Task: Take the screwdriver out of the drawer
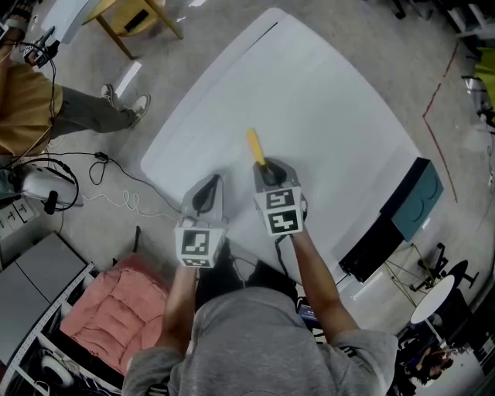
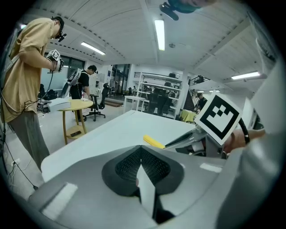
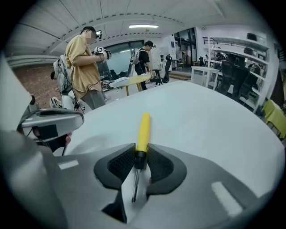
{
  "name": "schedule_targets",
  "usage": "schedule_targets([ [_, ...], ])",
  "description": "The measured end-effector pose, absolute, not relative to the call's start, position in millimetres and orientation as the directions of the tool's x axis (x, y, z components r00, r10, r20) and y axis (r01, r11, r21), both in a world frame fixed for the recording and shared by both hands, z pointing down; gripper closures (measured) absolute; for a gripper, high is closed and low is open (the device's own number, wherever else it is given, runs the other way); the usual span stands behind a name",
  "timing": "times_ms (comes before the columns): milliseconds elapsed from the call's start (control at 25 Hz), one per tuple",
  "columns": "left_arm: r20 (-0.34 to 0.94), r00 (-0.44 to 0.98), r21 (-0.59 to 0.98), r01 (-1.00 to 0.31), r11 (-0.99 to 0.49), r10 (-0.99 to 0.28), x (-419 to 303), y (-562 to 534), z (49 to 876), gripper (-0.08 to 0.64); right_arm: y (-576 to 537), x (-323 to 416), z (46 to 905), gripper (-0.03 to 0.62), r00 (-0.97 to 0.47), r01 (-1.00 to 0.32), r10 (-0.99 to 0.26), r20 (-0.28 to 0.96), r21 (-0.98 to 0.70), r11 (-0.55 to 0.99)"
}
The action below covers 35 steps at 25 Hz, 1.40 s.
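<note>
A screwdriver (image 1: pixel 255 147) with a yellow handle and a black collar points away from me over the white table (image 1: pixel 325 100). My right gripper (image 1: pixel 267 168) is shut on it. In the right gripper view the pads (image 3: pixel 123 162) press the screwdriver's black collar (image 3: pixel 140 157), the yellow handle (image 3: pixel 143 129) sticks out ahead and the thin metal shaft runs back between the jaws. My left gripper (image 1: pixel 207 189) stays just left of it above the table's near edge, shut, with nothing in it. From the left gripper view the handle tip (image 2: pixel 153 142) and the right gripper's body (image 2: pixel 196 141) show. No drawer is visible.
A dark cabinet (image 1: pixel 383 228) with a teal box (image 1: pixel 418 201) stands at the table's right edge. On the floor to the left are a pink cushion (image 1: pixel 116 309), cables (image 1: pixel 116 193) and a wooden stool (image 1: pixel 135 19). A person in a tan shirt (image 1: pixel 23 108) is at far left.
</note>
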<state>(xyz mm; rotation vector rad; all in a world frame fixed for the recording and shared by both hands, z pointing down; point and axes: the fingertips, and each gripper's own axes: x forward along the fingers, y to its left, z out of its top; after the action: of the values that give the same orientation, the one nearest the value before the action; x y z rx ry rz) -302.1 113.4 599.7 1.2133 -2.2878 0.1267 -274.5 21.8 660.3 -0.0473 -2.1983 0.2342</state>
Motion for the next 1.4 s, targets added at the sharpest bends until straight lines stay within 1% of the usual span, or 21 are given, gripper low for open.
schedule_targets([
  [240,0.491,-0.446,0.151,-0.802,0.578,-0.748,-299,111,587,0.548,21,-271,648,0.502,-0.623,-0.056,0.119,0.773,-0.197,0.979],
  [440,0.467,-0.446,0.136,-0.817,0.560,-0.764,-299,107,568,0.548,17,-268,624,0.500,-0.665,-0.066,0.083,0.742,-0.169,0.983],
  [640,0.432,-0.432,0.121,-0.842,0.525,-0.792,-294,98,544,0.548,10,-259,594,0.500,-0.706,-0.103,0.037,0.708,-0.154,0.983],
  [1040,0.359,-0.360,0.123,-0.897,0.426,-0.861,-269,74,492,0.548,-12,-215,532,0.502,-0.758,-0.246,-0.113,0.643,-0.121,0.962],
  [1400,0.290,-0.219,0.114,-0.959,0.261,-0.931,-229,49,455,0.548,-30,-154,485,0.503,-0.765,-0.436,-0.314,0.562,-0.092,0.895],
])
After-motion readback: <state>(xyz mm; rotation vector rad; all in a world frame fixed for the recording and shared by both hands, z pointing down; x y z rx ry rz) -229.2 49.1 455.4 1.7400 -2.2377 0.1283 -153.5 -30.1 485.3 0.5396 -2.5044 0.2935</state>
